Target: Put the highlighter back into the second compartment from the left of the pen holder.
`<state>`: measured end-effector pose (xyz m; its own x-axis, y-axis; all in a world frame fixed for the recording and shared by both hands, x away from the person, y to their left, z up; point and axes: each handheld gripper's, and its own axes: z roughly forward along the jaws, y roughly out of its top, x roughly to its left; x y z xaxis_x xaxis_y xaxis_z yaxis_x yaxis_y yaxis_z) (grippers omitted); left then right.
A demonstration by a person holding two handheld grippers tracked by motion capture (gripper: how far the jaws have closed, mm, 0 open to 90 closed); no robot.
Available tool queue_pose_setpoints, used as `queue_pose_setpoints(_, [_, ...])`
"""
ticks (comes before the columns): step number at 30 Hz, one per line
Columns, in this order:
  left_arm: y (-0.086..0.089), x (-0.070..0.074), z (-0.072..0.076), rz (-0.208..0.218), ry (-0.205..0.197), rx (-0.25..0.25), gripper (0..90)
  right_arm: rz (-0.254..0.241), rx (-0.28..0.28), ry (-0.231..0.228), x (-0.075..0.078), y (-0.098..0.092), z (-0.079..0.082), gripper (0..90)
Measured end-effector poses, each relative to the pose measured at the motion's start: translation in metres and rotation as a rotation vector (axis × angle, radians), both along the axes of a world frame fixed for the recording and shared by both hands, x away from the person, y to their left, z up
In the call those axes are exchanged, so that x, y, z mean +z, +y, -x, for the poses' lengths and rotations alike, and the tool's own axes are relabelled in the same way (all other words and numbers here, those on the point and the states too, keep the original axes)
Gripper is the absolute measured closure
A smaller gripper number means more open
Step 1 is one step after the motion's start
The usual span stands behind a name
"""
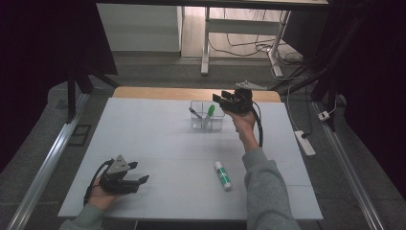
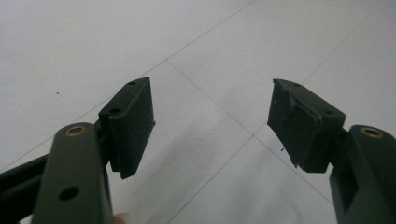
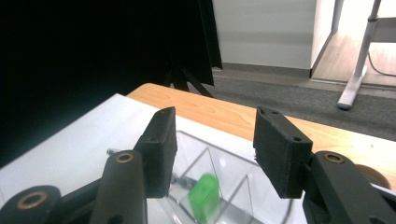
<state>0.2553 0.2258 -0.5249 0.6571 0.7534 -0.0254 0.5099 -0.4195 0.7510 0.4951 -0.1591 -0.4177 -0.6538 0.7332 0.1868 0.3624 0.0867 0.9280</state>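
A clear plastic organizer (image 1: pixel 207 120) stands at the far middle of the white table (image 1: pixel 158 143). Upright in it are a green-capped marker (image 1: pixel 210 113) and a dark pen (image 1: pixel 195 113). My right gripper (image 1: pixel 218 98) hovers just right of and above the organizer, open with nothing between its jaws. In the right gripper view the organizer (image 3: pixel 219 177) and the green cap (image 3: pixel 204 195) lie below the open gripper (image 3: pixel 215 154). A green-and-white glue stick (image 1: pixel 222 175) lies on the table near my right forearm. My left gripper (image 1: pixel 142 181) rests at the near left, open; its gripper view shows the open gripper (image 2: pixel 212 121) over bare table.
The table's far wooden edge (image 1: pixel 191 93) lies behind the organizer. Beyond it are grey floor, desk legs (image 1: pixel 206 48) and cables. A power strip (image 1: pixel 305 143) lies on the floor to the right. Dark frames flank both sides.
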Motion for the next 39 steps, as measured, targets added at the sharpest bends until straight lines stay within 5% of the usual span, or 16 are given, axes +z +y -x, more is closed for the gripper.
queue_pose_setpoints(13, [0.0, 0.001, 0.001, 0.006, -0.006, 0.011, 30.4, 0.092, 0.053, 0.0, -0.008, -0.023, 0.035, 48.3])
queue_pose_setpoints(31, [0.0, 0.002, 0.002, 0.0, -0.012, 0.015, 30.4, 0.122, 0.098, 0.044, -0.024, -0.055, 0.092, 48.3])
queue_pose_setpoints(39, [0.001, 0.002, 0.003, 0.001, -0.017, 0.019, 30.4, 0.176, 0.126, 0.035, -0.026, -0.059, 0.11, 48.1])
